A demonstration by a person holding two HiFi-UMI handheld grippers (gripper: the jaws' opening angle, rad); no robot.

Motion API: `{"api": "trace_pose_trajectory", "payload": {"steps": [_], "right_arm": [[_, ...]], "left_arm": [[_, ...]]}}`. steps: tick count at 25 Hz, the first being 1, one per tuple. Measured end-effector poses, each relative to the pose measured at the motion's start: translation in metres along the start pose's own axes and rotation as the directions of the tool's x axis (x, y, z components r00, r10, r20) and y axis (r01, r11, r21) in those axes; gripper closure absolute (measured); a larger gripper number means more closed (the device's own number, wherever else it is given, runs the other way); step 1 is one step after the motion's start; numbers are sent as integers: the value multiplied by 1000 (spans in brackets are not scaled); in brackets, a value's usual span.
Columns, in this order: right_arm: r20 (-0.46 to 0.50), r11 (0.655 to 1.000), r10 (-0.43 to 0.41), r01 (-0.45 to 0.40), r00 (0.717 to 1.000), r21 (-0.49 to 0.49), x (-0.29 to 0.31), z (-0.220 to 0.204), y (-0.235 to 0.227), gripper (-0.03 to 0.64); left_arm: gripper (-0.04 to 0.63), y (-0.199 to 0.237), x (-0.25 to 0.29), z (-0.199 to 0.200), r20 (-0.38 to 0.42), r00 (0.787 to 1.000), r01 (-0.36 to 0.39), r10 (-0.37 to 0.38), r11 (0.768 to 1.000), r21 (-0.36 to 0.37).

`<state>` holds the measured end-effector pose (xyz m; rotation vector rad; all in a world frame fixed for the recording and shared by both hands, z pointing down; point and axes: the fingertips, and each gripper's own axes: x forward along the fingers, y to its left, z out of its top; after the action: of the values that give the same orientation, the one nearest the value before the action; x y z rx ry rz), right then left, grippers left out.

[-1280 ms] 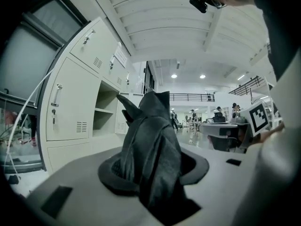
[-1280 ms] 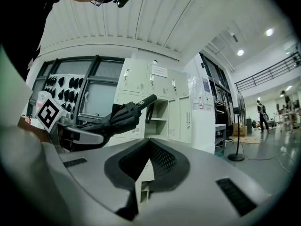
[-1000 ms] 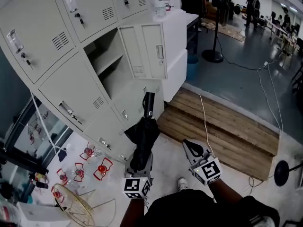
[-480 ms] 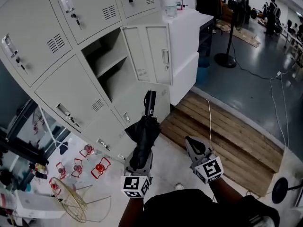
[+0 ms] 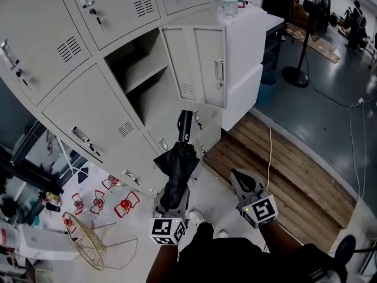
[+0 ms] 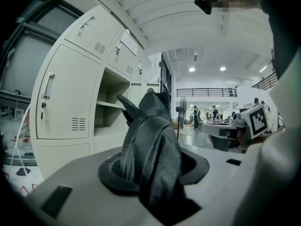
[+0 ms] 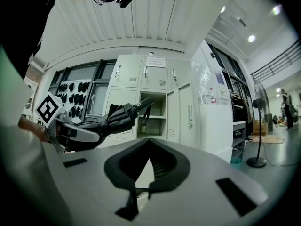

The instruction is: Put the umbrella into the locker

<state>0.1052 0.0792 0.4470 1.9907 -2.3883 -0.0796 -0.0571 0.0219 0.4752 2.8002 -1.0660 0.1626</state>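
- One umbrella [image 5: 177,165], two grippers, one locker compartment [image 5: 140,78] standing open, with one shelf inside.
- The left gripper [image 5: 171,200] is clamped on the umbrella's canopy end; the right gripper [image 5: 240,180] is empty, its jaws together.
- The compartment's door [image 5: 200,66] is swung out to the right. Small red objects [image 5: 126,207] and a wire frame [image 5: 94,249] lie on the floor, with wooden planks [image 5: 277,175] at right.
- The umbrella is black and folded, with loosely bunched fabric. Its handle points at the lockers below the open compartment.

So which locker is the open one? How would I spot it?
Find the tall bank of pale grey metal lockers on the left. Its open compartment sits beside the white cabinet: the only one with its door swung out, baring an inner shelf.
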Motion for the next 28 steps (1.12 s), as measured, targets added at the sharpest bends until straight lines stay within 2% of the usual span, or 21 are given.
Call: {"api": "trace_pose_trajectory", "payload": {"steps": [15, 28], "right_arm": [[29, 998, 60, -59, 998, -17, 125, 10, -18, 618], [-1, 995, 90, -89, 996, -53, 221, 11, -1, 618]], "left_arm": [[405, 86, 70, 7, -14, 998, -60, 60, 998, -16], [405, 156, 100, 3, -59, 996, -66, 66, 998, -1]]}}
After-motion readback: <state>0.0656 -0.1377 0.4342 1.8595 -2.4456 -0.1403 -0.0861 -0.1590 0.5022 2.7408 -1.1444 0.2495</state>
